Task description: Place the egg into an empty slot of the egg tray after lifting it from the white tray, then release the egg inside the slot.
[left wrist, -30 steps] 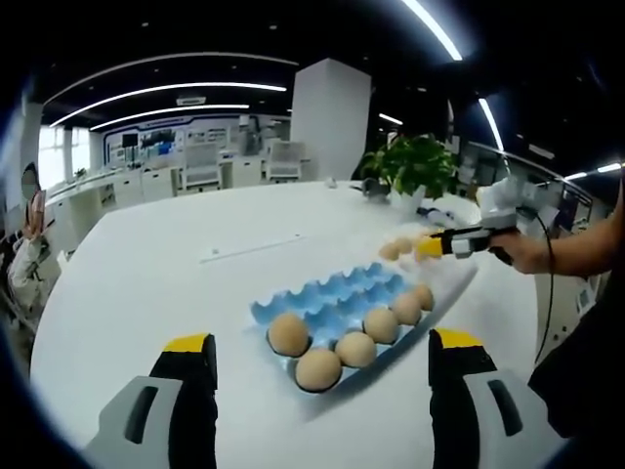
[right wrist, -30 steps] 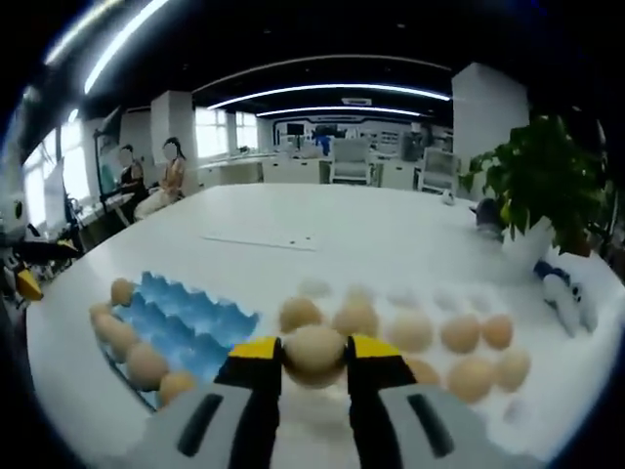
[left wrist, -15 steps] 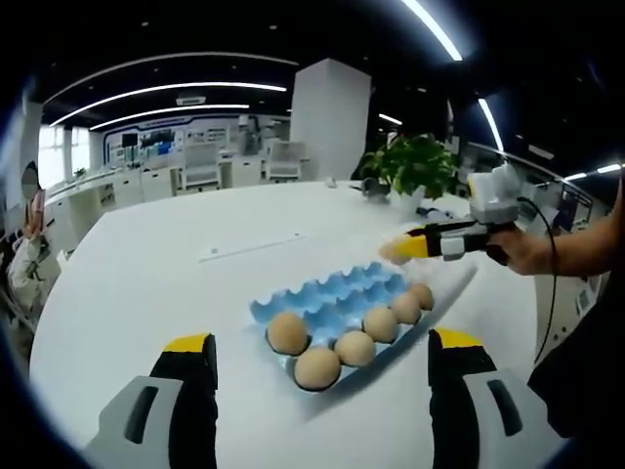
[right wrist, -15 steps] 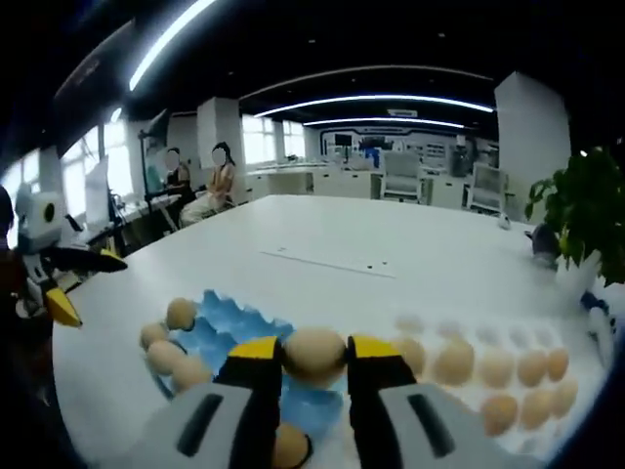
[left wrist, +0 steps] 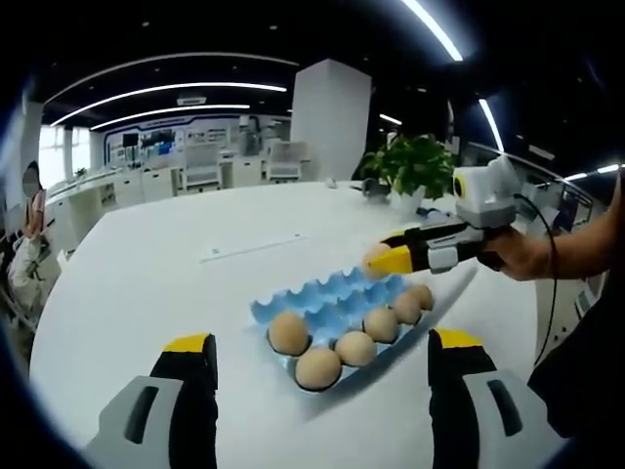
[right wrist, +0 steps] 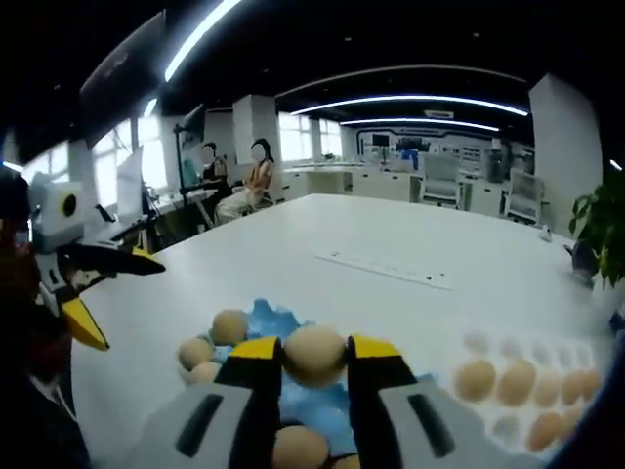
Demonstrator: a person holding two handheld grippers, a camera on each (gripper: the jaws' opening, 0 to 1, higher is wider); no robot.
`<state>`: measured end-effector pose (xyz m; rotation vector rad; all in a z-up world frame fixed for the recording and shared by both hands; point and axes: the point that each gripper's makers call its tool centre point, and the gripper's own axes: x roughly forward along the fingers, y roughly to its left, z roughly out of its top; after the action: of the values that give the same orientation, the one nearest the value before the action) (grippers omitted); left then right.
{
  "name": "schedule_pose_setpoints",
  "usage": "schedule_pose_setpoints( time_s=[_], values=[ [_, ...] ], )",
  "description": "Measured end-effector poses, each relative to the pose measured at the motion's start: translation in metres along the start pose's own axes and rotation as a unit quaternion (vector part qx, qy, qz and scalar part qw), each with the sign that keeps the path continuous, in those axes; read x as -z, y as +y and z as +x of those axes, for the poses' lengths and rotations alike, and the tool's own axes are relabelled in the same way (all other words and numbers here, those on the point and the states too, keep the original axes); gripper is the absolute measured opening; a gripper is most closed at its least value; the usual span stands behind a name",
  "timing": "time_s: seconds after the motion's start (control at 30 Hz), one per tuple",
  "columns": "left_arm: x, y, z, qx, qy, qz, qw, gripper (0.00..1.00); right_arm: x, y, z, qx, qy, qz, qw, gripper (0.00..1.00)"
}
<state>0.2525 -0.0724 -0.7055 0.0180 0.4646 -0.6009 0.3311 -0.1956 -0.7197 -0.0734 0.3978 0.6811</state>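
The blue egg tray (left wrist: 327,293) lies on the white table with several eggs (left wrist: 355,348) along its near row. My left gripper (left wrist: 322,342) stands open just in front of it, with nothing between its jaws. My right gripper (left wrist: 389,260) reaches in from the right, above the tray's far side. In the right gripper view my right gripper (right wrist: 313,363) is shut on a tan egg (right wrist: 313,352) above the blue egg tray (right wrist: 262,319). The white tray (right wrist: 506,427) holds several eggs (right wrist: 516,380) at the right. The left gripper (right wrist: 88,293) shows at the left edge.
A potted plant (left wrist: 411,162) stands at the table's far right. A thin strip (left wrist: 252,247) lies on the table beyond the tray. A person's hand (left wrist: 522,250) holds the right gripper. Two people (right wrist: 234,181) sit far behind the table.
My right gripper has carried the egg away from the white tray and over the blue egg tray. The left gripper has not moved.
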Motion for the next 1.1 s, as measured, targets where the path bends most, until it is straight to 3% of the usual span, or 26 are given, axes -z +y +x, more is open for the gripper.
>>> schedule_pose_setpoints(
  time_s=[0.57, 1.1],
  values=[
    [0.000, 0.003, -0.003, -0.005, -0.002, 0.001, 1.0000, 0.88, 0.006, 0.037, 0.026, -0.050, 0.019, -0.013, 0.9985, 0.26],
    [0.001, 0.004, -0.002, -0.005, 0.000, 0.000, 1.0000, 0.88, 0.015, 0.048, 0.043, -0.063, 0.034, -0.016, 0.9973, 0.26]
  ],
)
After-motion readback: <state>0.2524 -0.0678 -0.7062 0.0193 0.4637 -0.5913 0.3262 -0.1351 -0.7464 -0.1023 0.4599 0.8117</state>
